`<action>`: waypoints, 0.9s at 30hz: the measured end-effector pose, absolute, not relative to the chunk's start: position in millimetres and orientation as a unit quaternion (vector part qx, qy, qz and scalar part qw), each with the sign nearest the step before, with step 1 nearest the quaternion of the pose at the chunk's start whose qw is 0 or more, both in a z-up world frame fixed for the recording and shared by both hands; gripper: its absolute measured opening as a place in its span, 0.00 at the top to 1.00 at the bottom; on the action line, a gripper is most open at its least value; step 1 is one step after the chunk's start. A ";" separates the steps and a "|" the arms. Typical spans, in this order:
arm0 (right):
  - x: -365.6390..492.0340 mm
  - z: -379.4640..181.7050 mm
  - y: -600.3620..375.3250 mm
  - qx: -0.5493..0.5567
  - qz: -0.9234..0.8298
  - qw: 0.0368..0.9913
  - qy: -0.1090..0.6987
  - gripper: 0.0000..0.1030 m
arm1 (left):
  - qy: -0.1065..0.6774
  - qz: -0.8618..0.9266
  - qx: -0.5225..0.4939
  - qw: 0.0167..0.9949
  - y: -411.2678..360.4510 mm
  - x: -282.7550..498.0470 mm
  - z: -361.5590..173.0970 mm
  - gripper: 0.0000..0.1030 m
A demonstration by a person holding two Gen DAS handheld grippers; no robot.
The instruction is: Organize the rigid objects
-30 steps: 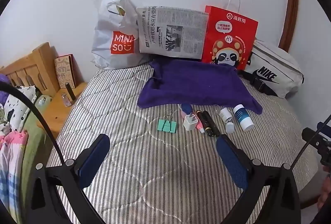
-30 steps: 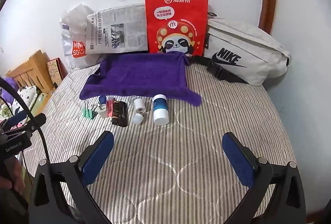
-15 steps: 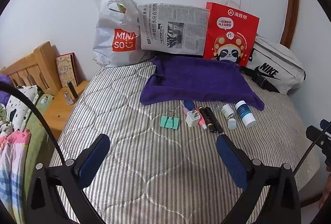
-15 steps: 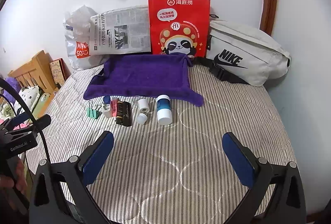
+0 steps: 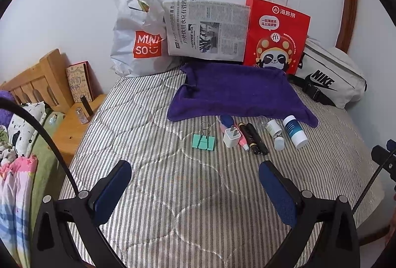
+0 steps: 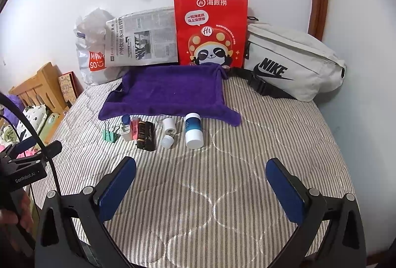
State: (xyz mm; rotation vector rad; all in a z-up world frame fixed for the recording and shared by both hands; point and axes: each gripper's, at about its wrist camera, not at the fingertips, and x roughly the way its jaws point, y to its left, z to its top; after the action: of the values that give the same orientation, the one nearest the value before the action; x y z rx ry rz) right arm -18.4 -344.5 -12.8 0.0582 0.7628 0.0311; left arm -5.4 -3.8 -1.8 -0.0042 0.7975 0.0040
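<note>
A row of small items lies on the striped bed in front of a purple towel [image 5: 237, 92] [image 6: 170, 92]: a green binder clip [image 5: 203, 141] [image 6: 110, 134], a white charger plug [image 5: 232, 138] [image 6: 125, 131], a pink tube [image 5: 242, 140], two black tubes [image 5: 253, 138] [image 6: 146, 135], a small white bottle [image 5: 274, 129] [image 6: 169, 126] and a blue-and-white bottle [image 5: 295, 131] [image 6: 193, 130]. My left gripper [image 5: 195, 185] is open and empty, short of the row. My right gripper [image 6: 201, 181] is open and empty, also short of it.
Against the wall stand a white Miniso bag [image 5: 138, 37], a newspaper [image 5: 208, 30], a red paper bag [image 5: 276, 37] [image 6: 210, 32] and a white Nike bag [image 5: 331, 79] [image 6: 292, 65]. A wooden bedside table [image 5: 74, 124] is at the left.
Both grippers have pulled back and risen slightly, so the row of items sits a little farther away. Nothing was grasped or moved.
</note>
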 end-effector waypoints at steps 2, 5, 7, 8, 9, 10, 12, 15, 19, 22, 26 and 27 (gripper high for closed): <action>-18.1 -12.0 -344.3 0.026 0.013 0.928 0.372 0.00 | 0.388 0.003 -0.002 0.922 -3.9 -5.7 -1.6 0.00; -19.0 -11.8 -344.0 0.023 0.012 0.929 0.370 0.00 | 0.387 0.003 -0.002 0.922 -4.1 -5.6 -1.0 0.00; -19.5 -11.4 -344.4 0.022 0.012 0.929 0.370 0.00 | 0.386 0.003 -0.001 0.922 -4.4 -5.5 0.1 0.00; -19.7 -11.1 -344.6 0.022 0.011 0.929 0.370 0.00 | 0.386 0.003 -0.001 0.923 -4.4 -5.6 0.6 0.00; -20.0 -11.1 -344.9 0.023 0.011 0.929 0.370 0.00 | 0.386 0.004 -0.001 0.922 -4.3 -5.3 0.7 0.00; -19.9 -11.1 -345.6 0.023 0.012 0.929 0.370 0.00 | 0.386 0.005 0.000 0.922 -4.1 -5.6 1.3 0.00; -19.5 -11.0 -346.3 0.024 0.010 0.929 0.370 0.00 | 0.386 0.005 0.001 0.923 -3.9 -5.8 3.1 0.00; -18.2 -11.4 -348.2 0.027 0.009 0.928 0.371 0.00 | 0.385 0.005 0.002 0.923 -3.5 -5.9 4.3 0.00; -17.5 -12.2 -349.4 0.025 0.007 0.928 0.373 0.00 | 0.386 0.006 0.002 0.923 -3.9 -6.4 4.0 0.00; -18.6 -12.7 -350.3 0.025 0.005 0.928 0.372 0.00 | 0.385 0.006 0.000 0.923 -2.7 -7.6 6.0 0.00; -18.3 -12.6 -350.7 0.024 0.004 0.928 0.373 0.00 | 0.385 0.008 0.001 0.923 -2.1 -5.9 8.4 0.00; -18.0 -12.6 -350.8 0.024 0.004 0.927 0.373 0.00 | 0.385 0.007 0.000 0.923 -1.7 -5.6 7.8 0.00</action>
State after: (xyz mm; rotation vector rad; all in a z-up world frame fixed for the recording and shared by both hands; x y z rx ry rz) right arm -18.0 -350.8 -12.6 0.0489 0.7648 0.0073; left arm -5.6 -1.7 7.8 -0.0002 0.7908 0.0153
